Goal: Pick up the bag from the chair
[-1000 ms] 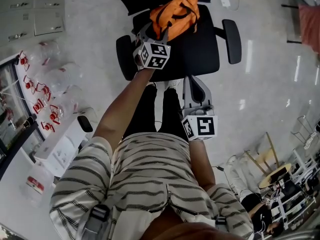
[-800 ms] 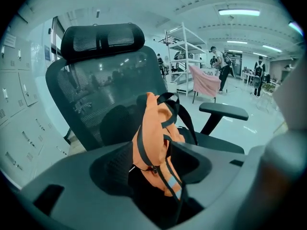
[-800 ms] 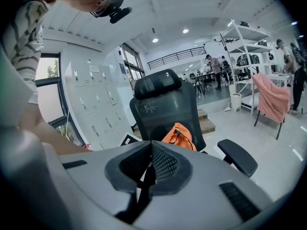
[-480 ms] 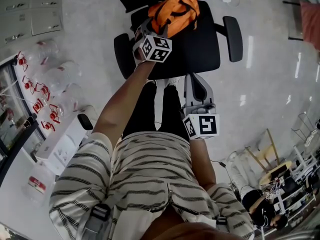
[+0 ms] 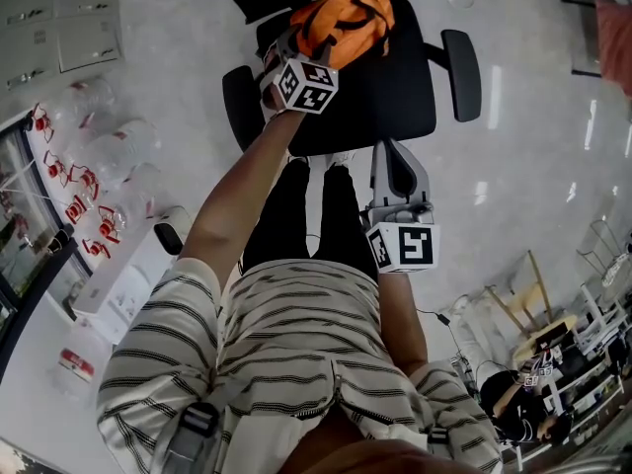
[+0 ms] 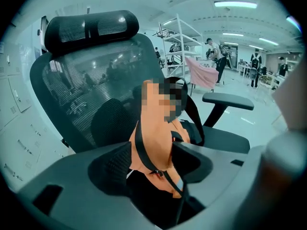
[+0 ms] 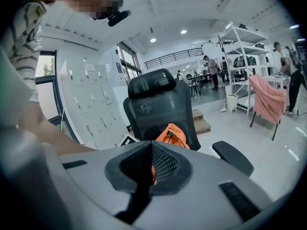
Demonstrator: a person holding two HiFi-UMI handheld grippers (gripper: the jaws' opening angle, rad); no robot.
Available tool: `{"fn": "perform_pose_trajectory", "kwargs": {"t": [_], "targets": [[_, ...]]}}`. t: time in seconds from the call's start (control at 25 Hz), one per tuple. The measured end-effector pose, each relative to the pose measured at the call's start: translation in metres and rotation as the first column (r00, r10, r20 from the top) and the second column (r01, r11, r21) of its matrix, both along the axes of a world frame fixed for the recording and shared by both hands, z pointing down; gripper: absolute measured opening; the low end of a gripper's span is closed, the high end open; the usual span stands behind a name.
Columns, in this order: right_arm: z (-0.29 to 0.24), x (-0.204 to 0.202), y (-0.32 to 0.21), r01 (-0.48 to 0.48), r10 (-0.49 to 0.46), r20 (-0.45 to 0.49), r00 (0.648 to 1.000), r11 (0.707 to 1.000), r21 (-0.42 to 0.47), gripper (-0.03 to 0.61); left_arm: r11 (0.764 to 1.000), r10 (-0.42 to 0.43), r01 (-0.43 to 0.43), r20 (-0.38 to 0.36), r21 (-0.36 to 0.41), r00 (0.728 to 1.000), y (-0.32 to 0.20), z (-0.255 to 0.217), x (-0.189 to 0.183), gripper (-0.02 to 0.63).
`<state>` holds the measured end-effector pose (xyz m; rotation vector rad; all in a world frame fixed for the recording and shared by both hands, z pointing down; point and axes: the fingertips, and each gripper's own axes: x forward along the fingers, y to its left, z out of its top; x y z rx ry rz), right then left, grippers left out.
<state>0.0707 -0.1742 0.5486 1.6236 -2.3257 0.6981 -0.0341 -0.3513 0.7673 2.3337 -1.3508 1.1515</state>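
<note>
- Head view: the person's bare left arm reaches toward 12 o'clock, and the left gripper [image 5: 289, 49] sits over the seat's 10 o'clock edge, against the bag's near side.
- Left gripper view: its jaws stand wide apart and have just been opening. The orange bag [image 6: 154, 128] and one black strap [image 6: 144, 152] lie between the pads, which do not press on them.
- The bag [image 5: 346, 16] lies slumped on the black office chair [image 5: 395, 92], at the seat's 12 o'clock end by the mesh backrest [image 6: 81, 75]. Its black handles loop over the top.
- The chair's armrests sit at 9 o'clock [image 5: 237, 107] and 3 o'clock [image 5: 462, 59] of the seat, on a pale glossy floor [image 5: 533, 166].
- The right gripper [image 5: 395, 151] hangs at 6 o'clock of the seat, just off its front edge and well apart from the bag.
- Right gripper view: its pads meet, with nothing held between them. The bag shows beyond them at 12 o'clock.
- The person wears a striped shirt [image 5: 296, 334].
</note>
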Motion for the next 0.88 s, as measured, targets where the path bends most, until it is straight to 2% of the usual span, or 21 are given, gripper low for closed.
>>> {"fn": "perform_pose_trajectory", "kwargs": {"t": [0.28,0.44,0.88], "targets": [[0.006,0.000,0.000,0.000,0.000,0.001,1.000,1.000,-0.019,0.018,1.000,0.006,-0.006,-0.012,-0.011,1.000,-0.012,0.007,0.001,0.249],[0.008,0.003,-0.002,-0.002,0.002,0.000,1.000,1.000,-0.022,0.018,1.000,-0.007,0.006,-0.024,-0.018,1.000,-0.016,0.008,0.002,0.184],[0.009,0.003,-0.005,0.002,-0.002,0.002,1.000,1.000,-0.027,0.018,0.999,-0.037,0.035,-0.061,-0.037,0.997,-0.011,0.008,0.003,0.066]]}}
